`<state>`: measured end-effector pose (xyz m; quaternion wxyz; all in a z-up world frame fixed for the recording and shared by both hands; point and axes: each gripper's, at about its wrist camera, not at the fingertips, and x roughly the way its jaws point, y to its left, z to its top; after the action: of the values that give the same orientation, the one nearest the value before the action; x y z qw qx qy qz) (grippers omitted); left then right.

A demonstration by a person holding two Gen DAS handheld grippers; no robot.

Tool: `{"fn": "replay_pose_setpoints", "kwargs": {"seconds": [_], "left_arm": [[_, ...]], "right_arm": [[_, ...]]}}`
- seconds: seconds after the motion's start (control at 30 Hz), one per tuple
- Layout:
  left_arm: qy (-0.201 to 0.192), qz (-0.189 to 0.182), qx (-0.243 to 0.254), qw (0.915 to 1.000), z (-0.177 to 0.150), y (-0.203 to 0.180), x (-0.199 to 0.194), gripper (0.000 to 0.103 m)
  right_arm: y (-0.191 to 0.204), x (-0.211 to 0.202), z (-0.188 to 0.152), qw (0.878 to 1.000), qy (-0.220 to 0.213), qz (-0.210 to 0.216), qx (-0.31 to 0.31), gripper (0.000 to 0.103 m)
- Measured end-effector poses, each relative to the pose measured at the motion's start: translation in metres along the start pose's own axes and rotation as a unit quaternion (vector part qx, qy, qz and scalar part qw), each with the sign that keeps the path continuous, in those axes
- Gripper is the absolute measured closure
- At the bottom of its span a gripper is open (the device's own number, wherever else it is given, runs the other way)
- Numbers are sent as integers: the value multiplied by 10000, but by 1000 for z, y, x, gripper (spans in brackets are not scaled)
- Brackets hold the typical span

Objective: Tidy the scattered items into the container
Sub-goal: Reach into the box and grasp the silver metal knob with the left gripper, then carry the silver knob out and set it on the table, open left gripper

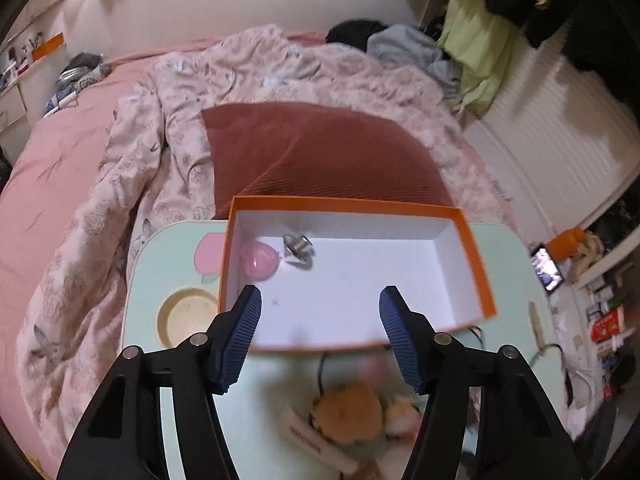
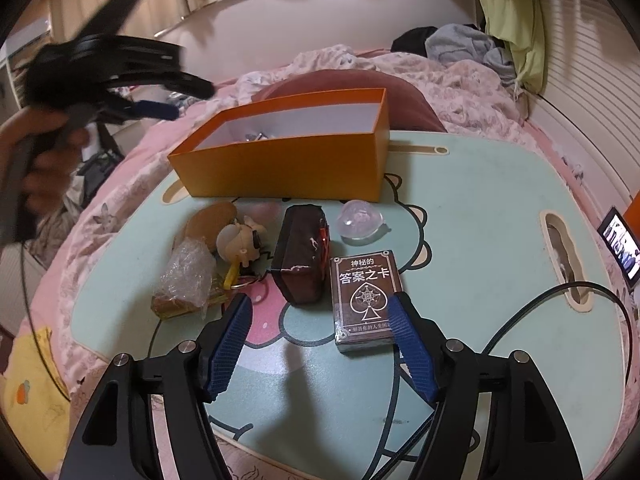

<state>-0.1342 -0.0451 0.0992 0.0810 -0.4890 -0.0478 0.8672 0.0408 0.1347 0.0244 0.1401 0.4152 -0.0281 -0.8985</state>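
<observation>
An orange box (image 1: 476,256) with a white inside stands on the light-green lap table (image 1: 176,264); it also shows in the right wrist view (image 2: 280,168). Inside lie a pink heart-shaped item (image 1: 260,260) and a small metal piece (image 1: 298,245). My left gripper (image 1: 320,312) is open and empty above the box's near edge. My right gripper (image 2: 320,312) is open and empty, low over the table. In front of it lie a brown card deck (image 2: 364,300), a dark pouch (image 2: 302,256), a clear dome (image 2: 358,222), a doll-head keychain (image 2: 240,240) and a wrapped packet (image 2: 186,276).
The table sits on a bed with a floral quilt (image 1: 120,184) and a rust-red pillow (image 1: 320,152). A black cable (image 2: 560,300) runs across the table's right side. A phone (image 2: 622,248) stands at the right edge. Clothes (image 1: 472,48) are piled at the back.
</observation>
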Motion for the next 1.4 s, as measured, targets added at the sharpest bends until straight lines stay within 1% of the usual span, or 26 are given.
{"fn": "replay_pose_setpoints", "kwargs": {"seconds": [0.13, 0.17, 0.23, 0.3, 0.37, 0.43, 0.57, 0.63, 0.67, 0.7, 0.83, 0.9, 0.97, 1.07, 1.17, 1.23, 1.3, 1.4], "left_arm": [[275, 423, 219, 9985, 15, -11, 37, 42], [350, 490, 221, 9979, 18, -12, 45, 45], [558, 586, 133, 9966, 25, -12, 65, 54], [750, 732, 63, 9945, 30, -13, 84, 70], [870, 915, 46, 9920, 35, -13, 99, 71], [909, 1037, -31, 9904, 39, -11, 111, 71], [1110, 902, -271, 9893, 38, -5, 131, 71], [1021, 931, -198, 9902, 38, -7, 133, 71], [993, 903, -191, 9908, 38, -8, 133, 76], [974, 856, -214, 9913, 37, -8, 132, 76], [924, 666, -172, 9933, 32, -9, 125, 76], [783, 570, -136, 9952, 30, -10, 113, 76], [630, 320, -199, 9973, 30, -10, 98, 76], [303, -20, -277, 9992, 35, -10, 68, 76], [-42, -385, -187, 9991, 33, -17, 26, 76], [-189, -618, -58, 9979, 23, -24, -1, 76], [-300, -786, 107, 9964, 5, -31, -23, 76], [-272, -991, 189, 9945, -28, -35, -38, 76]], "right_arm": [[0, 0, 0, 10000, -5, 28, 2, 31], [0, 0, 0, 10000, -5, 30, 3, 31], [0, -1, 0, 10000, -7, 30, 6, 31], [0, 0, 0, 10000, -12, 30, 7, 31], [-1, 0, 0, 10000, -15, 25, 3, 31], [0, 0, -1, 10000, -21, 26, 2, 30], [-1, 0, -1, 10000, -21, 33, -2, 30], [-1, 0, -1, 10000, -30, 27, -1, 30], [-1, 0, -1, 10000, -23, 28, 6, 30], [-1, 1, 0, 10000, -17, 32, 13, 29], [-1, 0, -1, 10000, -21, 31, 2, 29], [-1, 0, -1, 10000, -20, 31, 5, 29], [-1, 0, -1, 10000, -19, 29, 1, 29], [-1, 0, -1, 10000, -17, 22, -4, 29], [-1, 0, -1, 10000, -14, 23, -3, 28], [-1, 0, -1, 10000, -15, 26, 1, 28], [-1, 0, -1, 10000, -14, 25, -3, 28], [-1, -1, -1, 10000, -12, 20, -8, 28]]}}
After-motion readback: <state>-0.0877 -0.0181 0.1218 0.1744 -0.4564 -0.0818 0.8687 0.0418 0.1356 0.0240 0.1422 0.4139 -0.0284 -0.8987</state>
